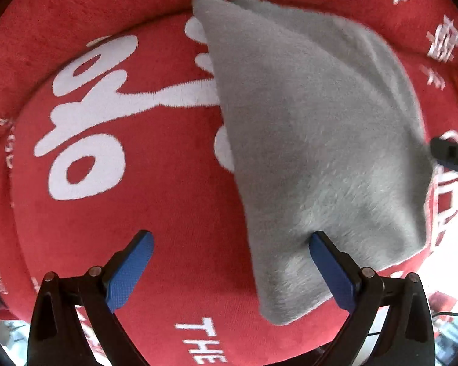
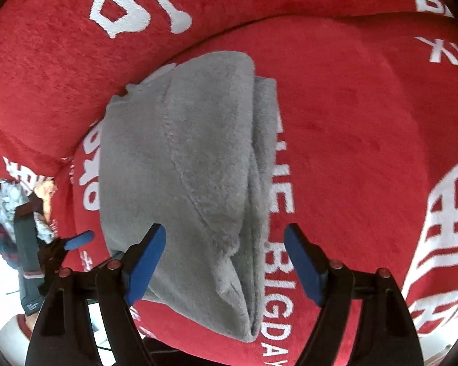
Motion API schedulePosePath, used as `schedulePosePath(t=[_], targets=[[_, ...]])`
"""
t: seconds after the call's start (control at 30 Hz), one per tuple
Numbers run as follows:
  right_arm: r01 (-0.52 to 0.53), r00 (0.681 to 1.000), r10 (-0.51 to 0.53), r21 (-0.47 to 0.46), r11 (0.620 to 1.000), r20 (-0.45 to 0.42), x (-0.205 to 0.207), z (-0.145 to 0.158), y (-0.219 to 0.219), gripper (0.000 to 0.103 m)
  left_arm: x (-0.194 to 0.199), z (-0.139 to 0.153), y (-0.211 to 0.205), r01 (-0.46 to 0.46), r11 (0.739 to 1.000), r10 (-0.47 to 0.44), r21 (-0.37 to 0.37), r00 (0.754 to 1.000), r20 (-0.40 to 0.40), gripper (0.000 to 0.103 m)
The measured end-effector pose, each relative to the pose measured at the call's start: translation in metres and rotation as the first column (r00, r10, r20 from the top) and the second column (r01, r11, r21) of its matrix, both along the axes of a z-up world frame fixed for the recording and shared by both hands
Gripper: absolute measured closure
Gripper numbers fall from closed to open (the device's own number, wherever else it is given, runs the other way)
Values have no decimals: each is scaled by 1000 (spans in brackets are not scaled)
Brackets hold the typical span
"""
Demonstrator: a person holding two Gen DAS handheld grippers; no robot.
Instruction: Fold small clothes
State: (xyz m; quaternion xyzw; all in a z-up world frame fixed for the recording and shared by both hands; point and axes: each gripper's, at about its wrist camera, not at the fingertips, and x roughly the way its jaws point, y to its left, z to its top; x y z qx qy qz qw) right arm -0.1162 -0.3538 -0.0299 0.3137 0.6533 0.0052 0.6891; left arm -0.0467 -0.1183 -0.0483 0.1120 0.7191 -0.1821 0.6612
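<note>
- Grey fleece garment lies folded on the red cushion, a round pad with white lettering and a raised rim. In the left wrist view it runs from about 12 o'clock down to 5 o'clock; in the right wrist view it fills the centre, long axis 12 to 6.
- Left claw: spread wide, holding nothing. Its 3 o'clock finger lies against the garment's near edge; the other stands over bare cushion.
- Right claw: also wide and empty, straddling the garment's near end. A layered edge shows along the 3 o'clock side, so the stack looks at least doubled.
- Judgement: a fold is laid and the next pinch is not yet taken.
- To do it well: take all layers at the near corners, not just the top ply; fleece is thick and slides on plush.
- Close both claws level, lift only enough to clear, carry toward 12 o'clock, keeping edges parallel.
- Risk: the lower ply dragging on the cushion nap and skewing the fold.
</note>
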Motion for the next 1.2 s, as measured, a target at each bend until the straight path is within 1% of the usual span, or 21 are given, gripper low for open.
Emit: schedulePosePath(t=[0.03, 0.13, 0.17, 0.2, 0.27, 0.3, 0.37, 0.47, 0.53, 0.63, 0.7, 0.73, 0.77, 0.8, 0.93, 1.03, 1.07, 1.1, 1.13, 1.17, 1.2], targets=[[1, 1000, -1, 19, 1000, 3, 1, -1, -1, 21, 8, 4, 5, -35, 998, 35, -53, 999, 7, 1], [15, 1000, -17, 87, 996, 23, 5, -8, -10, 21, 30, 11, 16, -117, 983, 120, -139, 993, 19, 1], [20, 999, -22, 99, 995, 25, 6, -10, -12, 21, 38, 10, 17, -133, 978, 137, -160, 990, 12, 1], [26, 999, -29, 112, 993, 30, 8, -13, -16, 21, 43, 8, 17, -138, 977, 141, -165, 990, 7, 1], [34, 998, -40, 144, 989, 39, 10, -19, -22, 21, 53, -1, 11, -124, 979, 125, -160, 992, -4, 1], [40, 998, -48, 178, 983, 42, 12, -23, -25, 21, 59, -4, 6, -111, 981, 112, -161, 994, -4, 1], [41, 998, -51, 219, 975, 41, 13, -29, -29, 21, 65, -9, 0, -95, 976, 91, -196, 995, -28, 1], [42, 998, -52, 236, 971, 35, 15, -39, -36, 21, 67, -19, -7, -85, 956, 60, -279, 993, -98, 1], [46, 998, -58, 271, 962, 38, 14, -45, -42, 21, 67, -25, -12, -82, 949, 45, -304, 991, -129, 1], [42, 998, -57, 361, 932, 30, 13, -57, -45, 21, 63, -34, -17, -102, 930, 37, -353, 982, -185, 1], [24, 998, -46, 402, 915, 45, 16, -60, -45, 19, 60, -36, -20, -113, 924, 41, -366, 979, -201, 1], [13, 998, -41, 427, 904, 57, 19, -60, -44, 19, 61, -37, -23, -111, 923, 40, -367, 980, -195, 1], [4, 997, -37, 450, 893, 64, 21, -61, -42, 19, 50, -39, -29, -109, 922, 39, -372, 981, -190, 1], [-11, 997, -27, 469, 883, 74, 26, -63, -38, 19, 51, -38, -33, -103, 918, 32, -384, 982, -187, 1], [-65, 994, 14, 483, 873, 108, 35, -67, -25, 19, 50, -38, -37, -118, 923, 54, -367, 982, -181, 1], [-35, 995, -17, 485, 874, 103, 36, -70, -22, 19, 49, -38, -35, -123, 925, 65, -360, 983, -170, 1], [-16, 995, -31, 480, 877, 90, 34, -69, -22, 22, 49, -38, -40, -122, 929, 68, -351, 984, -163, 7], [5, 997, -40, 463, 887, 66, 33, -68, -20, 34, 48, -37, -43, -120, 937, 74, -328, 986, -148, 10], [15, 998, -36, 426, 905, 41, 32, -66, -18, 47, 47, -35, -43, -118, 940, 76, -321, 987, -140, 19], [14, 999, -26, 404, 915, 24, 31, -66, -21, 59, 46, -31, -43, -116, 938, 77, -327, 988, -131, 28], [26, 999, -38, 409, 912, 21, 30, -63, -19, 61, 46, -26, -43, -112, 937, 75, -330, 990, -123, 33]])
